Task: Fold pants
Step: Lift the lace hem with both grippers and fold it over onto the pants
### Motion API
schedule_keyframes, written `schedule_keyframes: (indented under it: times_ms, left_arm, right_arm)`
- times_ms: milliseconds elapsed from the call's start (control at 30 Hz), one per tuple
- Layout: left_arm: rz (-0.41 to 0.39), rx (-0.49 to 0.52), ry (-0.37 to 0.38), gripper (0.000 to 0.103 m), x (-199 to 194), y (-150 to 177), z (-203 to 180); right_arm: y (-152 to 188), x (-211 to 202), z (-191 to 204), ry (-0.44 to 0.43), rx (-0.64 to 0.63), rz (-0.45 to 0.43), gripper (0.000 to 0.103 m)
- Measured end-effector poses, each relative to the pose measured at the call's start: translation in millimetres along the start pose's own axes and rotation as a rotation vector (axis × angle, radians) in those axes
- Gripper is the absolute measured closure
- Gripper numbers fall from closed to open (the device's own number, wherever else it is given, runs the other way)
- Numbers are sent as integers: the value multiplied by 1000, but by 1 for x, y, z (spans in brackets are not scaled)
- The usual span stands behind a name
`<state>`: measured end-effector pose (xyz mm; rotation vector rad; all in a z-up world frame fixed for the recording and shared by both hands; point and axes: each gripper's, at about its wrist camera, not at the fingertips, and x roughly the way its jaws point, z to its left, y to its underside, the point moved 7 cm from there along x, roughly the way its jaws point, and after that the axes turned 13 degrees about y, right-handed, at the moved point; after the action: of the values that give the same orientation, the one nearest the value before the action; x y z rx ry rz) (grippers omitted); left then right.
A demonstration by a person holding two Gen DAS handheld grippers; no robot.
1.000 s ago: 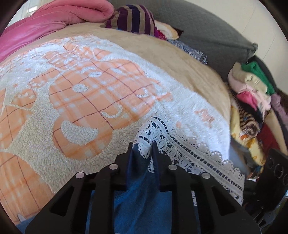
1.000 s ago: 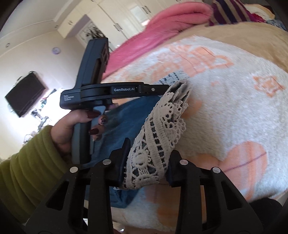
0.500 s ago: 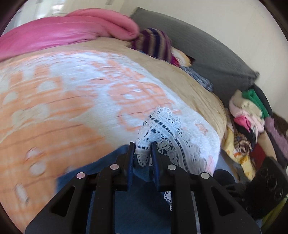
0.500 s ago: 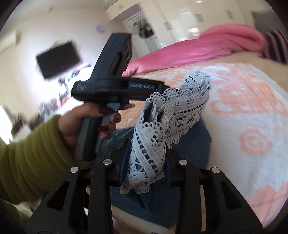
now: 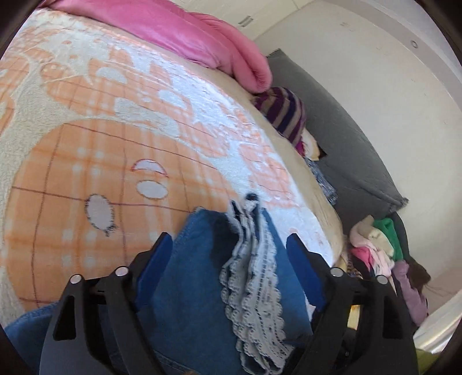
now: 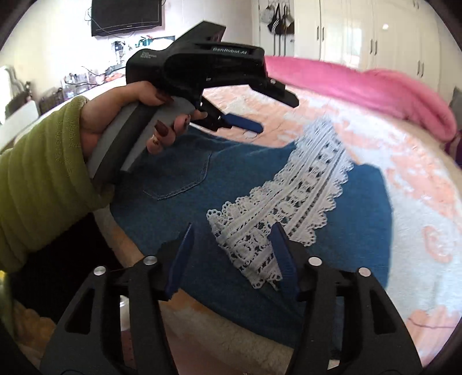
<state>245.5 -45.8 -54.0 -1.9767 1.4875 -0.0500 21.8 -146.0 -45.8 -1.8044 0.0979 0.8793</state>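
Observation:
The blue denim pants [image 6: 361, 213] lie folded on the orange and white blanket [image 6: 418, 178], with their white lace hem [image 6: 291, 207] laid across the top and a back pocket [image 6: 184, 176] showing at the left. In the left wrist view the pants [image 5: 190, 277] and lace [image 5: 254, 277] lie right under my left gripper [image 5: 229, 245], which is open and empty. My right gripper [image 6: 232, 233] is open just above the near end of the lace. The left gripper also shows in the right wrist view [image 6: 248, 115], held above the pants' far left side.
A pink duvet [image 5: 184, 31] lies along the far side of the bed. A striped purple garment [image 5: 283, 112] and a grey pillow [image 5: 343, 150] sit at the head. A pile of clothes [image 5: 381, 248] is stacked beside the bed. Wardrobes [image 6: 361, 31] and a wall TV [image 6: 127, 13] stand behind.
Both grippers have opened and let go of the lace hem. The hem end now lies folded over on the denim, and both grippers have pulled back a little above it.

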Motion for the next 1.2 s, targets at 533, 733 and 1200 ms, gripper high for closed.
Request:
schedule_keyframes:
  times_ms: [533,733,1200]
  left_arm:
    - [74,-12,56,22,51,6,-12]
    - [89,63,11,61,62,1,-15]
    - [-5,131,-58,86,0,9,-27]
  right_arm:
    - [8,23,-17,-12,83,86,85]
    - [12,19,-28,-116,160,78,89]
    - [4,2,-11,-242,122,25,92]
